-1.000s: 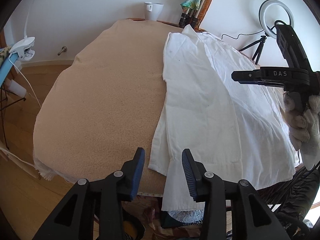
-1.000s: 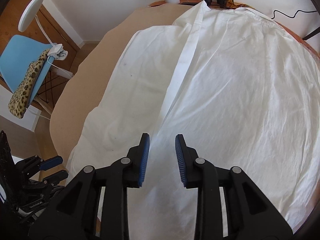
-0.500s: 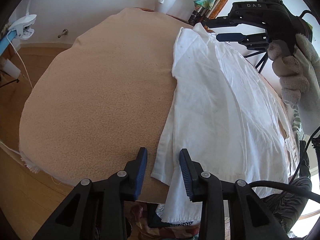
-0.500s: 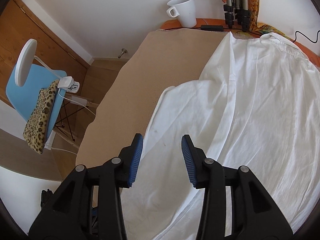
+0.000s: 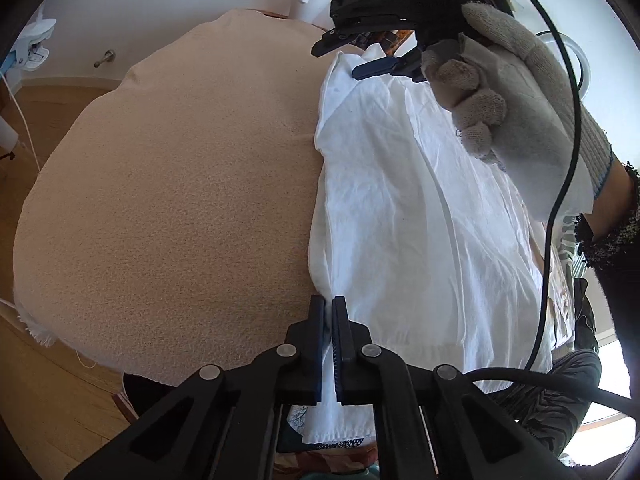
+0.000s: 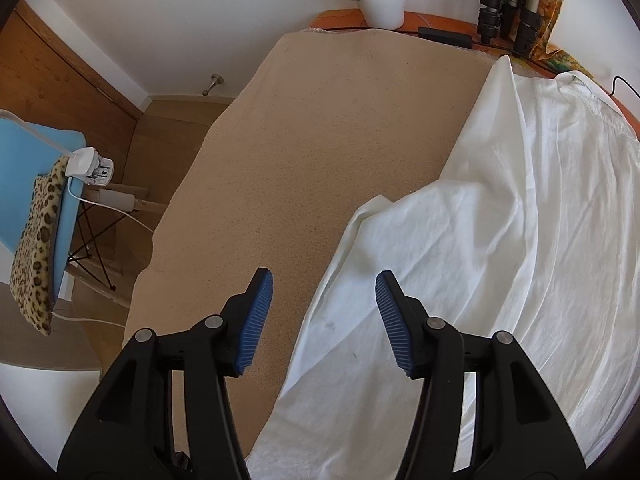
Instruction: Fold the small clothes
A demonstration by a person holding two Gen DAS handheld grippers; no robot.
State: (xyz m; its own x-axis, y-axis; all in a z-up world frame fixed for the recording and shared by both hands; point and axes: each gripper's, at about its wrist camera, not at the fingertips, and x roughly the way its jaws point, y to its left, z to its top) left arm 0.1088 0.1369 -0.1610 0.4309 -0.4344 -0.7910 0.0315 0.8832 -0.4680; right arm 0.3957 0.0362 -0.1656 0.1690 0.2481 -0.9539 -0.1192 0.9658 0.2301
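Fingers of left gripper (image 5: 328, 312) pinched on near left edge of shirt (image 5: 400, 200). Right gripper (image 6: 324, 316) wide, holding nothing, above far left edge. Shirt on right half of desk (image 5: 180, 180), long axis near-to-far; fold goes rightward.

The letters "DAS" stand in pale print on the black right tool (image 5: 362, 50) body.
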